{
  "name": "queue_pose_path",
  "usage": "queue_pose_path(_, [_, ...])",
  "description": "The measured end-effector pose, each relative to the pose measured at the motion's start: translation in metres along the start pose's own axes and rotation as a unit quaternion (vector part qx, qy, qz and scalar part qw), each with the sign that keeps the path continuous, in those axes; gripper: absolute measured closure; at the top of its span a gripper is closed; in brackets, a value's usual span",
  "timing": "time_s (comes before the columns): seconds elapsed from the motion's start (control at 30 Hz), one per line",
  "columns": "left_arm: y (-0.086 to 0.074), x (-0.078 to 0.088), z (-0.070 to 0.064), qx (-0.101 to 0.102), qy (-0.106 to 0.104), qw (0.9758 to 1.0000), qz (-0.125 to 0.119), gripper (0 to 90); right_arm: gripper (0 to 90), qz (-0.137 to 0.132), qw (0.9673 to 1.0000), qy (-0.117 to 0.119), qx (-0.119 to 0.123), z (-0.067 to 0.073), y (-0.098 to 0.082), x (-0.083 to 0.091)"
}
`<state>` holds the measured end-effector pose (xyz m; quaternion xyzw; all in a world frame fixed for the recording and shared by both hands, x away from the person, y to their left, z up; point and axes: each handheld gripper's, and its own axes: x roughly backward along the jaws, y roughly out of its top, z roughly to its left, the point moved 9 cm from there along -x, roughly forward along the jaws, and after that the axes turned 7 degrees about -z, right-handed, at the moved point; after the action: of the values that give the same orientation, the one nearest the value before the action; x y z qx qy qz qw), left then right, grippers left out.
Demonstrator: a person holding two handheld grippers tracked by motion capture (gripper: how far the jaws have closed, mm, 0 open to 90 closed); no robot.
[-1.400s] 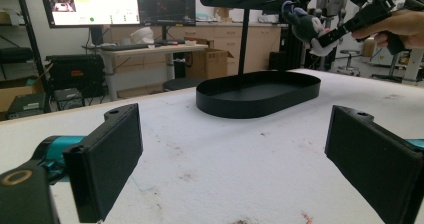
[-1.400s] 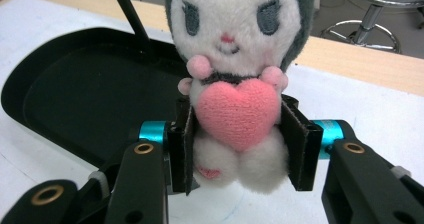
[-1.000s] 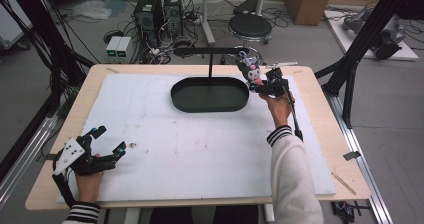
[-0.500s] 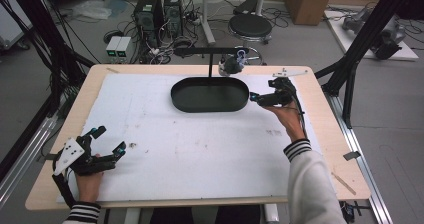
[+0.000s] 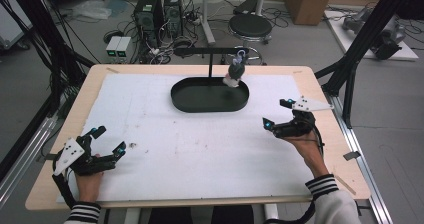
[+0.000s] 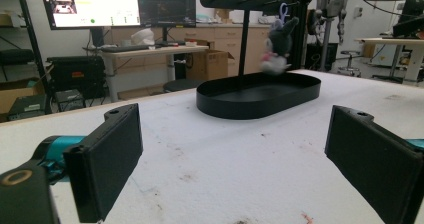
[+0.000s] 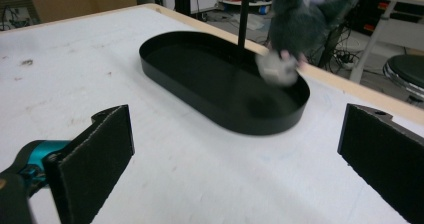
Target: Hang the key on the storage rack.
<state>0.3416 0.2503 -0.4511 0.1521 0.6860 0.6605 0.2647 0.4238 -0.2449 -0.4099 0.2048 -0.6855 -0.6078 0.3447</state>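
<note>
- High view: a small grey plush toy (image 5: 234,72) hangs by a loop from the right end of the crossbar of a black stand (image 5: 210,59), over the right end of the black oval tray (image 5: 180,98) that forms the stand's base.
- The tray sits toward the far side of the white-covered table (image 5: 165,149), about midway across.
- The right gripper (image 5: 276,115) is held above the right side of the table, well apart from the toy and tray; its jaws have just been opening and stand wide with nothing between them.
- The left gripper (image 5: 109,140) rests near the front left corner of the table, its jaws spread apart and empty.
- Left gripper view: the toy (image 6: 278,45) hangs blurred beside the stand's upright post, above the tray's (image 6: 260,101) far end, with both black jaws apart in the foreground.
- Right gripper view: the toy (image 7: 295,21), blurred, hangs over the tray's (image 7: 175,79) far right rim, with bare table between the separated jaws.
</note>
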Motion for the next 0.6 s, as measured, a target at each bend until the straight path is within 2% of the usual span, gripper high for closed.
queue_pose_path(0.07, [0.000, 0.000, 0.000, 0.000, 0.000, 1.0000, 0.000, 8.8, 0.4, -0.009, 0.9999, 0.000, -0.009, 0.003, -0.009, 0.007])
queue_pose_path(0.1, [0.000, 0.000, 0.000, 0.000, 0.000, 1.0000, 0.000, 8.8, 0.4, -0.024, 0.9996, 0.003, -0.014, 0.006, -0.016, 0.013])
queue_pose_path(0.13, [0.000, 0.000, 0.000, 0.000, 0.000, 1.0000, 0.000, 8.8, 0.4, -0.024, 0.9996, 0.003, -0.014, 0.006, -0.016, 0.013])
queue_pose_path(0.23, [0.000, 0.000, 0.000, 0.000, 0.000, 1.0000, 0.000, 8.8, 0.4, -0.048, 0.9987, -0.002, -0.015, 0.011, -0.027, 0.020])
queue_pose_path(0.43, [0.000, 0.000, 0.000, 0.000, 0.001, 1.0000, -0.002, 8.8, 0.4, -0.066, 0.9975, -0.008, -0.023, 0.014, -0.043, 0.028])
queue_pose_path(0.47, [0.000, 0.000, 0.000, 0.000, 0.001, 1.0000, -0.002, 8.8, 0.4, -0.077, 0.9966, -0.015, -0.025, 0.014, -0.050, 0.031])
queue_pose_path(0.5, [0.000, 0.000, 0.000, 0.000, 0.001, 1.0000, -0.002, 8.8, 0.4, -0.077, 0.9966, -0.015, -0.025, 0.014, -0.050, 0.031])
queue_pose_path(0.6, [0.000, 0.000, 0.000, -0.001, 0.001, 1.0000, -0.003, 8.8, 0.4, -0.101, 0.9940, -0.023, -0.032, 0.011, -0.055, 0.037])
